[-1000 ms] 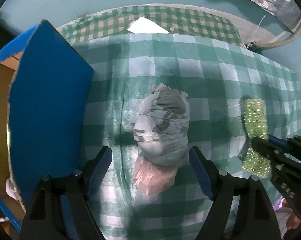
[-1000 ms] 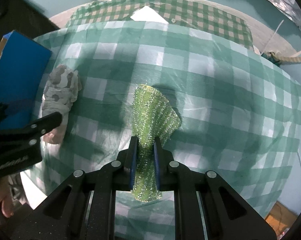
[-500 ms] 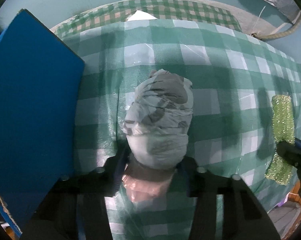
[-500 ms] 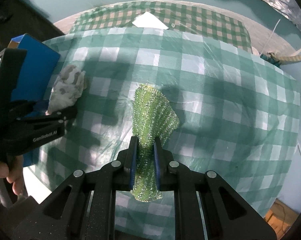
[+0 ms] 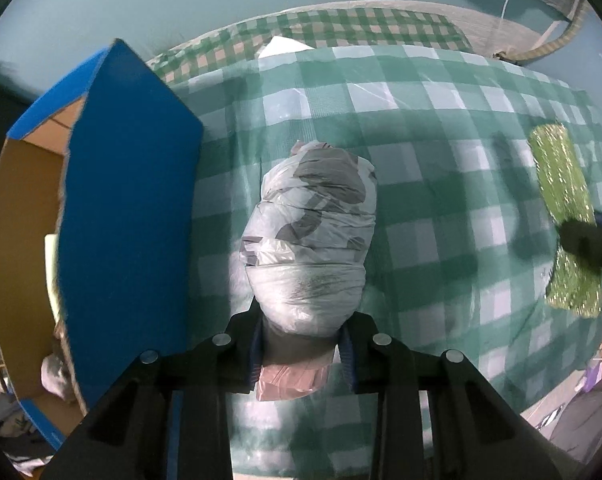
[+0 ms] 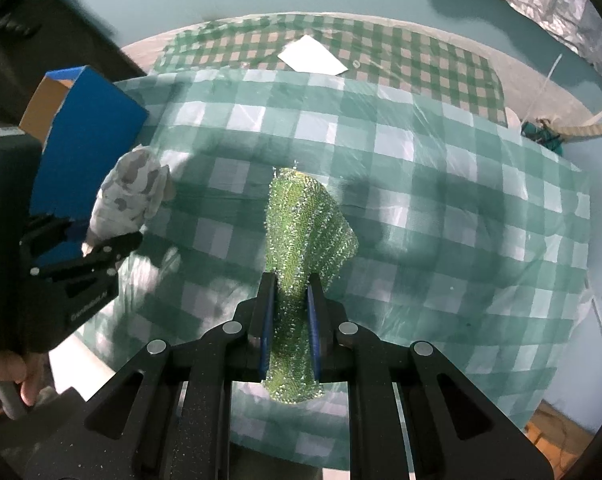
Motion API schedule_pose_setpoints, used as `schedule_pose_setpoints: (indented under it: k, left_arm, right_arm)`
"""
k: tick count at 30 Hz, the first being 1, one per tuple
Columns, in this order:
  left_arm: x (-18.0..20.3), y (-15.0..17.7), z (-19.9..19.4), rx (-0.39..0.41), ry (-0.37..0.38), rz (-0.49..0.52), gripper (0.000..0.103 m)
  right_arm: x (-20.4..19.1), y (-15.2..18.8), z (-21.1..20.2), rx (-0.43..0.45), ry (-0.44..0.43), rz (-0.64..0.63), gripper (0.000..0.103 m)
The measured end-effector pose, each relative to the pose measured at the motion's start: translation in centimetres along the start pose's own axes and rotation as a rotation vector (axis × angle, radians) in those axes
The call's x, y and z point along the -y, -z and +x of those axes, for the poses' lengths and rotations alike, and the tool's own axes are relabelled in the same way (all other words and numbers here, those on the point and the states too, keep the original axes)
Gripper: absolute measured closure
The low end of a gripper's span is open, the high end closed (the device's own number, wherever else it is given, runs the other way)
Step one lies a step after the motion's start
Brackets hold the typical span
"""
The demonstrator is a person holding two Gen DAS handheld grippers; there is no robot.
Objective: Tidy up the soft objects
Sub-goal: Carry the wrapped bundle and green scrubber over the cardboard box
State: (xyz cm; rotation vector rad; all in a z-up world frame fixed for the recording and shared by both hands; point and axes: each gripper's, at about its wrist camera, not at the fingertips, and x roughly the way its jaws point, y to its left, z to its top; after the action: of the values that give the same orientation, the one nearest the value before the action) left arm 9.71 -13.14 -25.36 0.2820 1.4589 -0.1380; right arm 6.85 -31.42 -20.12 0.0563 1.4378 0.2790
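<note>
A soft bundle wrapped in white and grey plastic (image 5: 313,232) sticks out between the fingers of my left gripper (image 5: 303,324). The jaws are closing, the pads press on its lower end, and a pink part hangs below. From the right wrist view the bundle (image 6: 129,196) is off the cloth, beside the blue box (image 6: 89,140). My right gripper (image 6: 291,292) is shut on a green sparkly cloth (image 6: 305,224), which hangs folded above the table. In the left wrist view that cloth (image 5: 561,176) shows at the far right.
The blue box (image 5: 129,200) stands open at the table's left edge, its brown cardboard inside holding some items. A green-and-white checked tablecloth (image 5: 421,160) covers the table. A white sheet of paper (image 6: 313,56) lies at the back. A person's hand (image 6: 5,368) grips the left handle.
The left jaws have gone from wide open around the bundle to pressing on it, and the bundle has come up off the cloth. The right gripper has risen with the green cloth.
</note>
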Motion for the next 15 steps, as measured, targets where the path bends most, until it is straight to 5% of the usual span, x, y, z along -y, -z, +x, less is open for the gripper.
schedule_pose_setpoints:
  k: [15]
  left_arm:
    - [-2.1, 2.9, -7.1, 0.096, 0.045, -0.037, 0.072]
  right_arm:
    - [-2.8, -0.2, -4.5, 0.047, -0.005, -0.091, 0.091]
